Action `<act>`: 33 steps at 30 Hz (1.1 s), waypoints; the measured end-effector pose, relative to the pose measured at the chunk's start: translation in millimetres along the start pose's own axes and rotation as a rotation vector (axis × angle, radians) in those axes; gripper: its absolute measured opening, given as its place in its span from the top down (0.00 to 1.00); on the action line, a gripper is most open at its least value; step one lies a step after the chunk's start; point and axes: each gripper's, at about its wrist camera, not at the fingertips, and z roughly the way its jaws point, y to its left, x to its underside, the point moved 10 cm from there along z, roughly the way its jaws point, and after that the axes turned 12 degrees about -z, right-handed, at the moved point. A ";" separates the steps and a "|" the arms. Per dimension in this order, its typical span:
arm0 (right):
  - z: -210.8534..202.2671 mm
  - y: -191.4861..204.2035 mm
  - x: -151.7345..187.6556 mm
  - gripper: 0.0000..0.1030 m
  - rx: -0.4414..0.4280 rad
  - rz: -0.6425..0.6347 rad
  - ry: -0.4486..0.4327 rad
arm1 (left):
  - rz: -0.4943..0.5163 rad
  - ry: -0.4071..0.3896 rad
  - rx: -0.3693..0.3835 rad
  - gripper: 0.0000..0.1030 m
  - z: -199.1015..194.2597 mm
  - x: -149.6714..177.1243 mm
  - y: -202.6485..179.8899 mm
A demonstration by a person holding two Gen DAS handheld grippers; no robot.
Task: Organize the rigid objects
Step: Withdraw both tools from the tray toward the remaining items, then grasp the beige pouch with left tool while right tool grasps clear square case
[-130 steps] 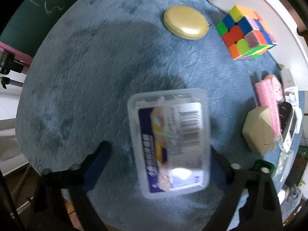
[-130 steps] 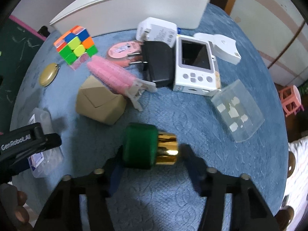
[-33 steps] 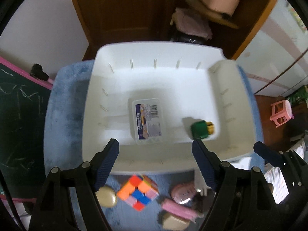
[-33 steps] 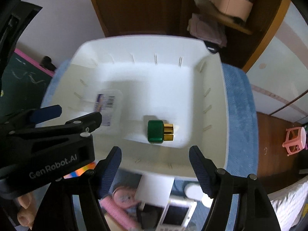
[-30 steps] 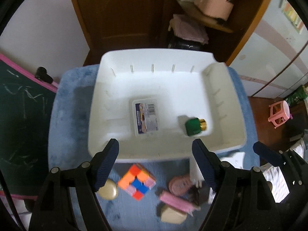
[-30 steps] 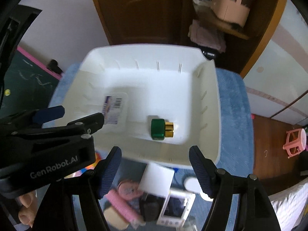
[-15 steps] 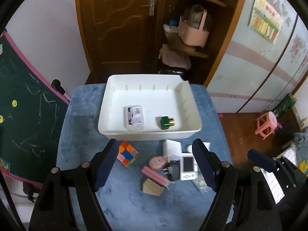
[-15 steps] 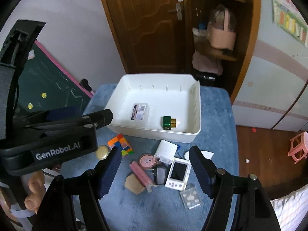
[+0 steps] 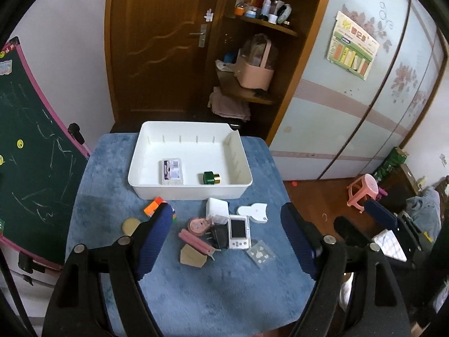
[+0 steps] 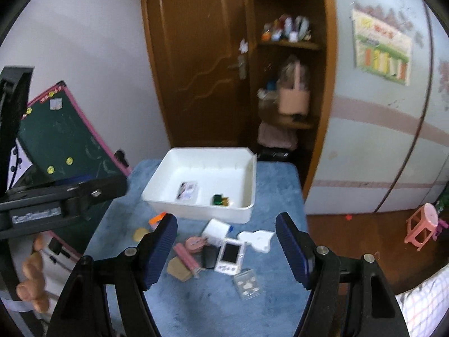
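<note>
Left gripper [image 9: 226, 229]: mine, jaws spread, empty
Right gripper [image 10: 226, 248]: spread, empty
White bin [image 9: 146, 188]: frame centre, held clear box [image 9: 171, 170], green bottle [image 9: 210, 177]
Loose pile [image 9: 224, 233]: lower centre; crowding risked a double grab

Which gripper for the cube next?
Left, probably. The cube sits at the table's left edge of the clutter, beside the left gripper's left finger. Both grippers are open and empty; right gripper is farther over.

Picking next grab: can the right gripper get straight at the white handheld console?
Probably yes. The right gripper is open and empty above the table, and the white handheld console lies face up, though the black adapter crowds one side.
</note>
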 end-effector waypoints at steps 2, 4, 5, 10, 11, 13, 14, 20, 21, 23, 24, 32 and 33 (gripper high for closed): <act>-3.4 -8.1 7.3 0.29 0.024 0.005 -0.007 | -0.019 0.021 0.050 0.15 1.3 5.3 -0.9; -4.4 -14.0 18.2 0.29 0.036 0.006 0.003 | -0.057 0.047 0.096 0.15 4.0 10.4 -0.3; -4.9 -15.3 24.8 0.29 0.025 0.006 0.003 | -0.071 0.057 0.100 0.15 7.2 13.6 1.3; 3.1 -17.4 56.9 0.27 0.033 0.004 0.050 | -0.112 0.091 0.062 0.15 27.5 30.2 18.7; 6.5 -16.5 64.8 0.27 0.040 0.000 0.065 | -0.109 0.095 0.052 0.15 31.6 34.2 21.9; 13.3 -12.7 77.7 0.27 0.033 -0.011 0.082 | -0.095 0.106 0.025 0.15 43.3 44.7 29.9; 18.4 -9.6 85.7 0.27 0.027 -0.016 0.100 | -0.087 0.107 0.017 0.15 48.5 49.0 34.1; 51.4 3.9 136.0 0.27 -0.036 0.007 0.207 | 0.020 0.151 -0.019 0.15 89.3 87.0 54.5; 57.3 6.0 144.6 0.27 -0.038 0.003 0.227 | 0.035 0.158 -0.020 0.15 95.5 93.6 58.1; 66.4 10.5 157.6 0.27 -0.028 -0.020 0.252 | 0.081 0.187 -0.037 0.15 111.4 108.3 65.8; 71.3 13.4 163.2 0.27 -0.030 -0.035 0.260 | 0.100 0.196 -0.037 0.15 118.8 114.3 68.5; 115.9 26.0 193.0 0.27 -0.054 -0.063 0.310 | 0.158 0.284 -0.056 0.15 176.4 142.6 92.8; 123.4 26.3 196.4 0.27 -0.050 -0.068 0.316 | 0.164 0.295 -0.054 0.15 182.6 143.8 95.7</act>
